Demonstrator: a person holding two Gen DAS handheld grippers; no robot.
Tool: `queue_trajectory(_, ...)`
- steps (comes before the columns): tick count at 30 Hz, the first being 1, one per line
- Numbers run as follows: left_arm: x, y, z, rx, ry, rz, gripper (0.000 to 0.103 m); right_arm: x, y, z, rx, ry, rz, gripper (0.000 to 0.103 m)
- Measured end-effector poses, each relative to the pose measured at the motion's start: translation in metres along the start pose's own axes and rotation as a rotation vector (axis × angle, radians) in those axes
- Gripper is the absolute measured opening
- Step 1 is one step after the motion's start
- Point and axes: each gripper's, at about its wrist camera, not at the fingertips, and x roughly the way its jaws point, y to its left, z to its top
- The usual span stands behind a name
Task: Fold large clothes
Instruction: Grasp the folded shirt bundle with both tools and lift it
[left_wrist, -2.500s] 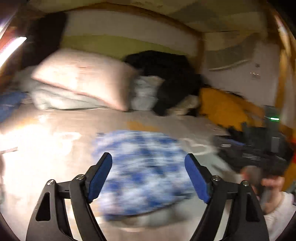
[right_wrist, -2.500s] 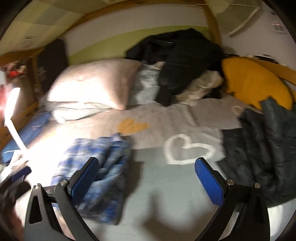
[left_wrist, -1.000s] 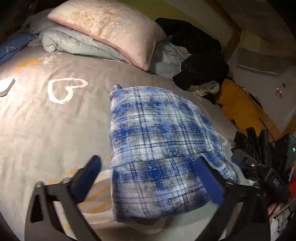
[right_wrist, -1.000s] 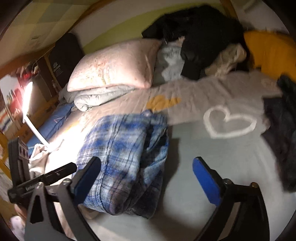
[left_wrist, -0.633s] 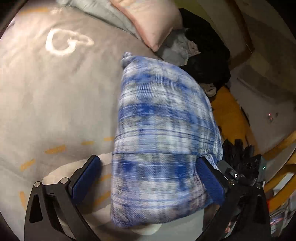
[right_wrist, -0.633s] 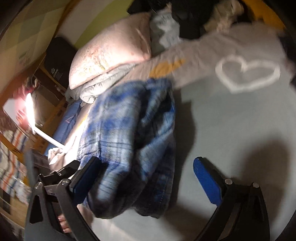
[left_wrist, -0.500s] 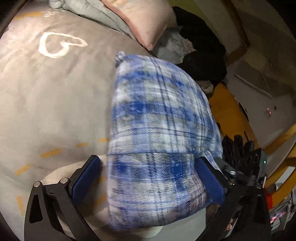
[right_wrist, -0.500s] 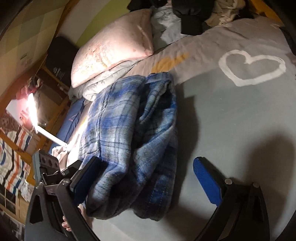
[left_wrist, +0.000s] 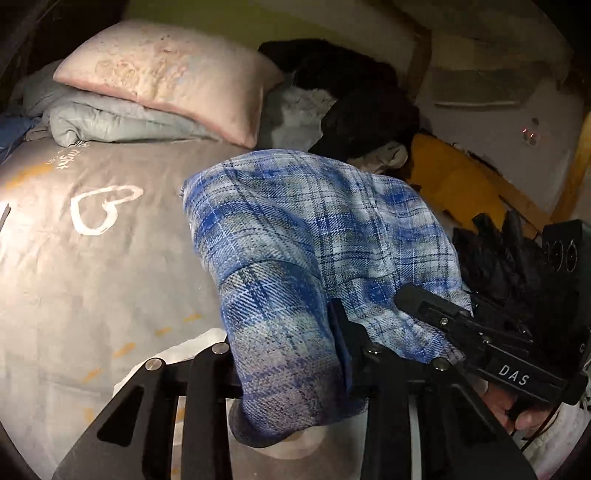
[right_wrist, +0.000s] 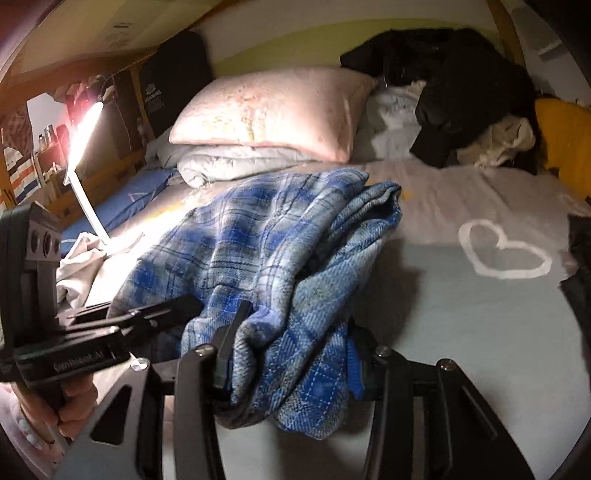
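Two tools, left tool (left_wrist: 288, 354) and right tool (right_wrist: 291, 354), have just closed onto the near edge of the blue plaid flannel garment (left_wrist: 314, 236) on the grey bed (left_wrist: 92, 277); lift both evenly so the folded layers stay aligned

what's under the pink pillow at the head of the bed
A folded pale grey-green quilt lies under the pink pillow, on the grey bedsheet. Anything further beneath stays hidden.

The folded shirt (left_wrist: 314, 236) lies on the bed (left_wrist: 92, 280), before the pillow (left_wrist: 166, 74).
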Motion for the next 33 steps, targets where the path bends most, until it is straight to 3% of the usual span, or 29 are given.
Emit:
queue_trajectory(8,-0.011,-0.013,0.012,0.051,-0.046,-0.021,0.032,-0.026,-0.002,0.002,-0.030,-0.058,-0.011,0.041)
queue_trajectory(13,-0.036,-0.061,0.022,0.161,-0.117,-0.043,0.032,-0.067,-0.012,0.013,-0.023,-0.121,-0.027,0.041)
queue_trajectory(16,-0.051,-0.103,0.033,0.224,-0.164,-0.090,0.032,-0.117,-0.023,0.025,-0.063,-0.191,-0.066,0.041)
queue_trajectory(21,-0.056,-0.189,0.063,0.295,-0.233,-0.233,0.032,-0.202,-0.057,0.040,-0.073,-0.311,-0.197,0.041)
queue_trajectory(26,-0.029,-0.286,0.080,0.378,-0.249,-0.341,0.032,-0.275,-0.115,0.045,-0.053,-0.383,-0.394,0.041)
queue_trajectory(29,0.006,-0.324,0.088,0.365,-0.211,-0.385,0.032,-0.290,-0.158,0.048,-0.005,-0.371,-0.483,0.041)
queue_trajectory(33,0.056,-0.357,0.082,0.371,-0.138,-0.372,0.032,-0.278,-0.204,0.045,0.059,-0.296,-0.599,0.041)
